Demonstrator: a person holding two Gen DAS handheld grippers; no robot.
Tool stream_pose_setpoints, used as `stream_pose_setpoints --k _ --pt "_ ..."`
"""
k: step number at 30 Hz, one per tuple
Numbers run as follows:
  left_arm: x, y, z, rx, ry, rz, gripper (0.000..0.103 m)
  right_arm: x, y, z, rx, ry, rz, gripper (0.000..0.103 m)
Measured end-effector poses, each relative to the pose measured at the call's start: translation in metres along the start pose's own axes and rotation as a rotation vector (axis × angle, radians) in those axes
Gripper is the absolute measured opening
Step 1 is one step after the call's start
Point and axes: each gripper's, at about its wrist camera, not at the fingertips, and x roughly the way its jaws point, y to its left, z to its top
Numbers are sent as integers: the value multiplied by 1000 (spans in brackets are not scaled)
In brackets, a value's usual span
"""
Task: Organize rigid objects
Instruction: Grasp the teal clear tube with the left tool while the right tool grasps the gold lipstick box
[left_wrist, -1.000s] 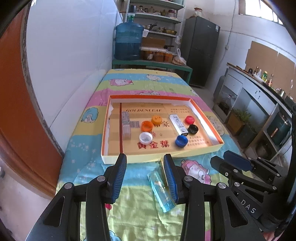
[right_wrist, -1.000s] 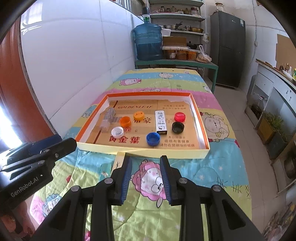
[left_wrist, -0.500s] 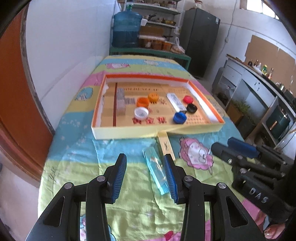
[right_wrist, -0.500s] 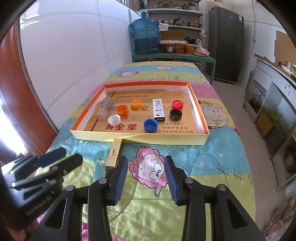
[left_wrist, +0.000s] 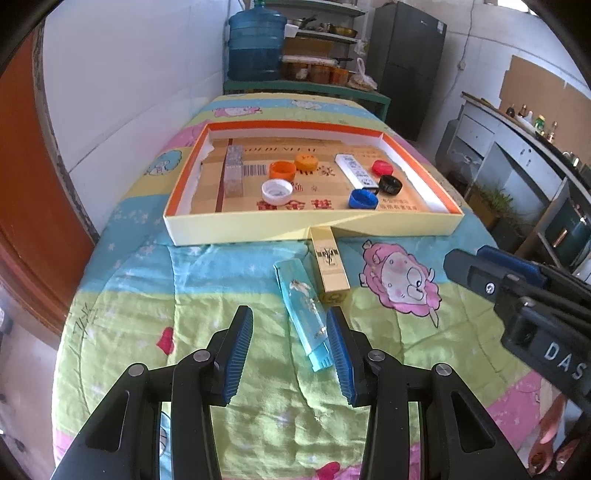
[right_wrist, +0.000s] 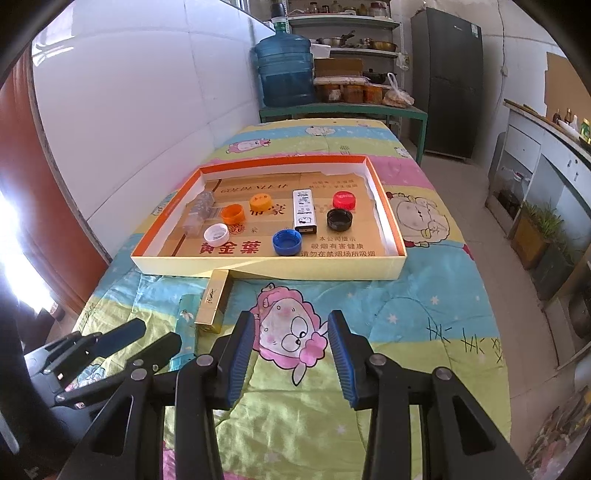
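**Bed, tray, two loose boxes**

Left gripper (left_wrist: 291, 350): part open, nothing gripped; near end of blue box (left_wrist: 303, 306) between the pads, close by the right pad, contact unclear. Right gripper (right_wrist: 291, 350): part open, empty, over the quilt (right_wrist: 424, 295). Blue box flat on quilt, just beside gold box (left_wrist: 330, 264), which abuts the tray (left_wrist: 258, 230) front wall. In tray: six caps, white box (left_wrist: 354, 170), clear block (left_wrist: 233, 170).

A table (left_wrist: 229, 369) covered with a cartoon-print quilt (right_wrist: 424, 306) carries a shallow cardboard tray (left_wrist: 369, 232). Touching the tray's near wall lies a gold box (left_wrist: 330, 264). Just left of that box, also on the near side of the tray, lies a light-blue box (left_wrist: 303, 306).
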Motion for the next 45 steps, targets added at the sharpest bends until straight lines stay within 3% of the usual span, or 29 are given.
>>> stream_pose_setpoints --k 21,27,32,37,45 --pt "29 -13 2 -15 27 45 44 9 -17 -5 30 15 24 41" --pt "33 -5 7 -15 21 22 43 15 -14 -5 22 30 36 41" --pt "32 0 6 4 14 -8 24 18 -7 -4 9 37 48 41" --pt "28 16 4 -30 21 -65 23 21 6 -3 -16 47 65 41" --pt "15 41 -5 -60 -7 -71 23 32 33 3 -12 73 124 41"
